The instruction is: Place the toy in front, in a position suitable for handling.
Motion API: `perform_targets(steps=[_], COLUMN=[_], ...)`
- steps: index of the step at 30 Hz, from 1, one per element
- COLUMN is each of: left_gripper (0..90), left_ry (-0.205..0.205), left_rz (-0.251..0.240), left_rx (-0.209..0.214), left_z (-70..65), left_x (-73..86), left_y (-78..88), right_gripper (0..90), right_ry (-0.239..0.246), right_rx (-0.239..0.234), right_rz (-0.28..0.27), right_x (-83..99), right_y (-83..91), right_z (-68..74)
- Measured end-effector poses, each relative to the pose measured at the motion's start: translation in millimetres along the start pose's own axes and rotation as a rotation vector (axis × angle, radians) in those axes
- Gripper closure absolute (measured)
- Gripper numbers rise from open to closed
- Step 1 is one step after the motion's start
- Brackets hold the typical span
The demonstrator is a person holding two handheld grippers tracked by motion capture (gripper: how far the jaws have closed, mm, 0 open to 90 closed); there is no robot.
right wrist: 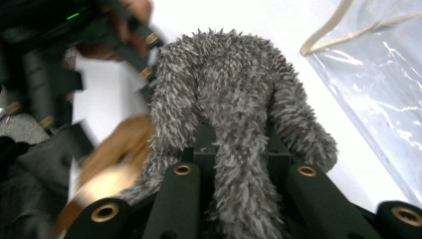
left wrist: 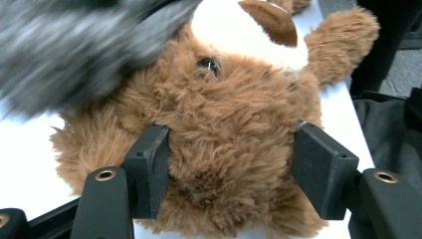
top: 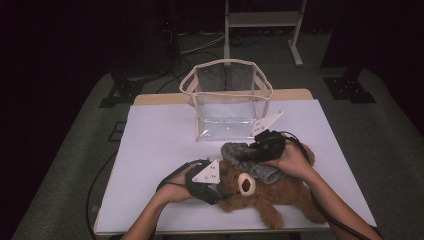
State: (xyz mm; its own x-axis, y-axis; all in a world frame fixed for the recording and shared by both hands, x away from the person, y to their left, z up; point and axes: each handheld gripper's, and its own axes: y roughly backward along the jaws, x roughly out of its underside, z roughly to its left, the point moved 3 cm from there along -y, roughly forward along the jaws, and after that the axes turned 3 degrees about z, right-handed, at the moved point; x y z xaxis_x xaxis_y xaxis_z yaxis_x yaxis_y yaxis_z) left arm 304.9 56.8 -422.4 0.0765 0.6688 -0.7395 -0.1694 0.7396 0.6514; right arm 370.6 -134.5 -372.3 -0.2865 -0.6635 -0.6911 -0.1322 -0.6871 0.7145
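1. The brown teddy bear (top: 265,192) lies on the counter (top: 160,145) near its front edge, right of the middle, with its head toward the left tongs (top: 212,187) and its legs toward the front right corner.
2. The left tongs grip the bear's head: in the left gripper view the two black jaws press into the fur on either side of the head (left wrist: 229,164), at a middling width. This looks like a steadying hold, pinning the bear in place.
3. The right tongs (top: 260,142) are pinched nearly closed on a fuzzy grey garment (top: 247,157); in the right gripper view the grey pile (right wrist: 224,99) bulges up and over the narrow jaws.
4. The grey garment lies across the bear's upper body, just behind its muzzle, bunched and partly lifted. Whether it is going on or coming off, I cannot tell.
5. The clear bag with beige trim (top: 227,100) stands upright and open at the counter's back edge, in the middle. Nothing shows inside it.
6. As a judgement, the work is in its early to middle part: both things are gripped, but the garment is neither settled on the bear nor free of it, and nothing is packed yet.
7. What seems left: finish with the garment, let go of the head, and perhaps move things to the bag.
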Motion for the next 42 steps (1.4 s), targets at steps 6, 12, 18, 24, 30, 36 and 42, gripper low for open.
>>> perform_targets(steps=[6, 12, 18, 24, 30, 36, 42], left_gripper=[36.3, 36.2, 34.2, 34.4, 37.9, 38.2, 37.6], left_ry=[0.044, 0.100, 0.146, 0.155, 0.166, 0.172, 0.185], left_rz=[-0.002, -0.014, -0.021, -0.034, -0.036, -0.034, -0.042], left_rx=[-0.009, -0.044, -0.089, -0.101, -0.130, -0.162, -0.173], left_z=[5.6, 13.7, 19.8, 24.1, 25.5, 26.4, 27.8], left_x=[2.2, 4.5, 5.2, 8.2, 9.0, 6.0, 6.7], left_y=[-0.5, -1.4, 2.7, 10.7, 5.9, 1.6, 2.5], right_gripper=[74.8, 74.8, 74.5, 74.6, 74.8, 74.8, 74.8], right_ry=[-0.010, 0.033, 0.040, 0.014, 0.014, 0.064, 0.091], right_rx=[-0.004, -0.010, 0.046, 0.136, 0.148, 0.104, 0.124], right_rz=[-0.039, -0.032, 0.005, -0.016, -0.012, -0.024, 0.049], right_x=[25.7, 42.5, 46.4, 36.0, 24.2, 13.8, 31.7], right_y=[31.3, 44.8, 26.3, 23.3, 21.4, 22.2, 14.0], right_z=[23.4, 57.5, 49.3, 19.8, 10.0, 33.5, 41.5])
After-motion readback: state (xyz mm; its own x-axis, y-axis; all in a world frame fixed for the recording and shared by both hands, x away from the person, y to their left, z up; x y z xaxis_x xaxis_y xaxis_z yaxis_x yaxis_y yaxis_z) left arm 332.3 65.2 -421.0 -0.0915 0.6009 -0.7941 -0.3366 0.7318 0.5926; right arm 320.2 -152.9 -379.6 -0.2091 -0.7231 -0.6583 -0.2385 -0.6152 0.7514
